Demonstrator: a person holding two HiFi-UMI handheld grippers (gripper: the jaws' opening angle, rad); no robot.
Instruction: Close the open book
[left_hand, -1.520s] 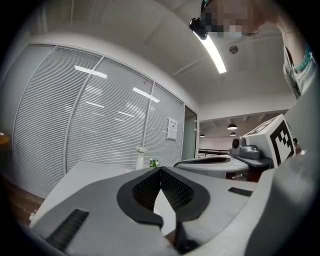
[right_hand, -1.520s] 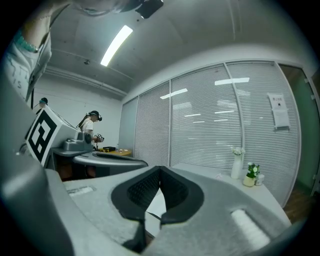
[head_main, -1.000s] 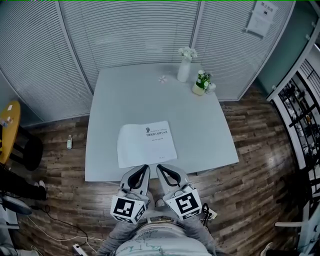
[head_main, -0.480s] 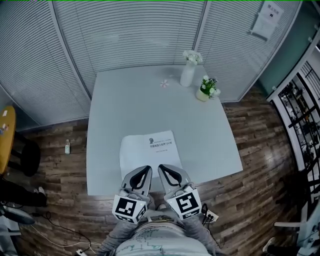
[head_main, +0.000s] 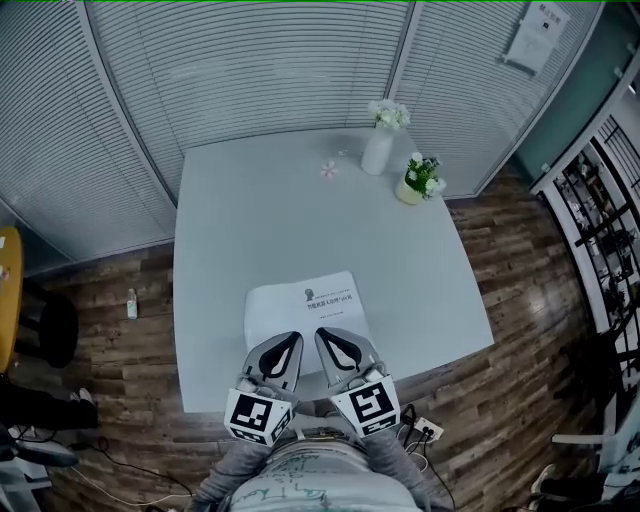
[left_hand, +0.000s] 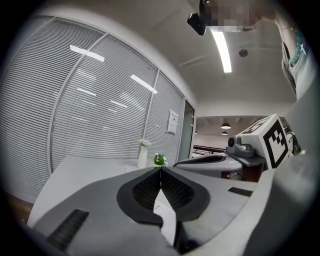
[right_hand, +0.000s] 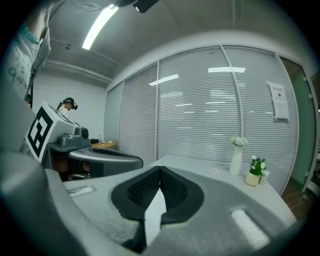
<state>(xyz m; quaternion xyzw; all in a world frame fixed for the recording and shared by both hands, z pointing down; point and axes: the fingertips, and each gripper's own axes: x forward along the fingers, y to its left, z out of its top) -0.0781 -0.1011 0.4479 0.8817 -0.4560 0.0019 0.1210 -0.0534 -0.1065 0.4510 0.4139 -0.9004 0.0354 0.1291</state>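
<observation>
A white book (head_main: 305, 303) lies flat near the table's front edge, with print on its right half. Both grippers hover side by side over its near part. My left gripper (head_main: 292, 338) is shut with nothing held, its tips above the book's lower left. My right gripper (head_main: 321, 333) also has its jaws together, above the lower middle. In the left gripper view the white page (left_hand: 163, 212) shows below the left gripper (left_hand: 160, 170). The right gripper view shows the same page (right_hand: 155, 212) under the right gripper (right_hand: 160, 171). The book's near edge is hidden by the fingers.
The pale table (head_main: 230, 220) carries a white vase of flowers (head_main: 379, 148), a small potted plant (head_main: 419, 180) and a tiny pink flower (head_main: 329, 170) at its far right. Slatted blinds stand behind. Wooden floor surrounds the table.
Both grippers have moved forward together, from the book's near edge to over its near part. The table and book now sit closer in the head view.
</observation>
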